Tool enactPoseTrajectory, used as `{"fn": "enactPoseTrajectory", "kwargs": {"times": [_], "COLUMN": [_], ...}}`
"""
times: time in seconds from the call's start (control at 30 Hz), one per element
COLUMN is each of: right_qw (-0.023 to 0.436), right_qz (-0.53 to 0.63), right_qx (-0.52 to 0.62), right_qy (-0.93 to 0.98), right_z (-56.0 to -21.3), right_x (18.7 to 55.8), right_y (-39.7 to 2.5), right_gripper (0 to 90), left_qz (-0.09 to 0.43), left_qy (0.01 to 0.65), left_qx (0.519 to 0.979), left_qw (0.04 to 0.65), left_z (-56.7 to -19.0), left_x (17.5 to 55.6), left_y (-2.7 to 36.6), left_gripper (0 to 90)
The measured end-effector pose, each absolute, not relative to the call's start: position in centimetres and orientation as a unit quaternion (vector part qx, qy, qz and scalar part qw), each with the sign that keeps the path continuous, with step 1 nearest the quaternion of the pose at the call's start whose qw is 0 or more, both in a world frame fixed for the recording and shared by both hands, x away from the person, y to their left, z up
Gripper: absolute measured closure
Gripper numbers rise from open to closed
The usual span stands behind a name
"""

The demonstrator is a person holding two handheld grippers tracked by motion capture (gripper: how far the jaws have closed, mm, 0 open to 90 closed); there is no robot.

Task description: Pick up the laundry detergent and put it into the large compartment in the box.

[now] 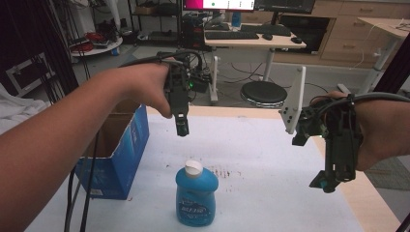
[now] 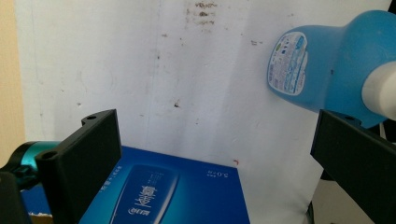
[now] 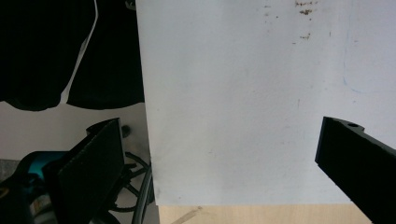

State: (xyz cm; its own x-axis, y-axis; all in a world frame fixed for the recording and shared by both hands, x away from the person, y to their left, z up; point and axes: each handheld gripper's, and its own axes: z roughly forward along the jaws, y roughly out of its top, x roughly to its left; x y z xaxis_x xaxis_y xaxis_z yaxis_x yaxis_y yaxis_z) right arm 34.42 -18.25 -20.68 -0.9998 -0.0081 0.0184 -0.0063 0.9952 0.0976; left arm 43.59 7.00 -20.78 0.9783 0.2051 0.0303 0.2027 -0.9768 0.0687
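Blue bottle (image 1: 196,195) stands upright on the bench (image 1: 270,159) below the left claw (image 1: 182,128) (jaws wide apart, empty): descend squarely over its white cap (image 1: 194,167), right claw (image 1: 329,182) likewise open.

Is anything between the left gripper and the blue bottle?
Nothing visible. The left gripper hangs open above the bottle, which stands upright on the white sheet; the box sits off to one side.

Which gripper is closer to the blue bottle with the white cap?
Left. The left gripper hangs just above the blue bottle, jaws open. The right gripper is off to the bottle's right, near the table edge, open too.
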Motion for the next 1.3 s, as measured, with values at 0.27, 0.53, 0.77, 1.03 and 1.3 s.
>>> {"fn": "enactPoseTrajectory", "kwargs": {"times": [0.27, 0.53, 0.77, 1.03, 1.3], "right_qw": [0.013, 0.014, 0.014, 0.011, 0.005], "right_qz": [-0.044, -0.041, -0.038, -0.036, -0.032], "right_qx": [0.002, -0.006, -0.015, -0.021, -0.019], "right_qy": [-0.999, -0.999, -0.999, -0.999, -0.999], "right_z": [-20.9, -21.4, -21.8, -21.8, -21.9], "right_x": [33.9, 33.7, 33.7, 33.7, 33.6], "right_y": [-18.2, -18.4, -18.9, -19.2, -18.8], "right_gripper": [0.6, 0.6, 0.6, 0.6, 0.6], "left_qz": [0.017, 0.002, -0.002, -0.01, -0.011], "left_qy": [0.086, 0.067, 0.065, 0.048, 0.026], "left_qx": [0.995, 0.996, 0.996, 0.995, 0.996], "left_qw": [0.041, 0.053, 0.067, 0.084, 0.084], "left_z": [-19.6, -20.0, -20.8, -21.4, -21.9], "left_x": [41.5, 39.4, 38.5, 37.0, 35.7], "left_y": [7.8, 8.4, 9.0, 8.9, 7.9], "left_gripper": [1.8, 1.8, 1.8, 1.8, 1.8]}}
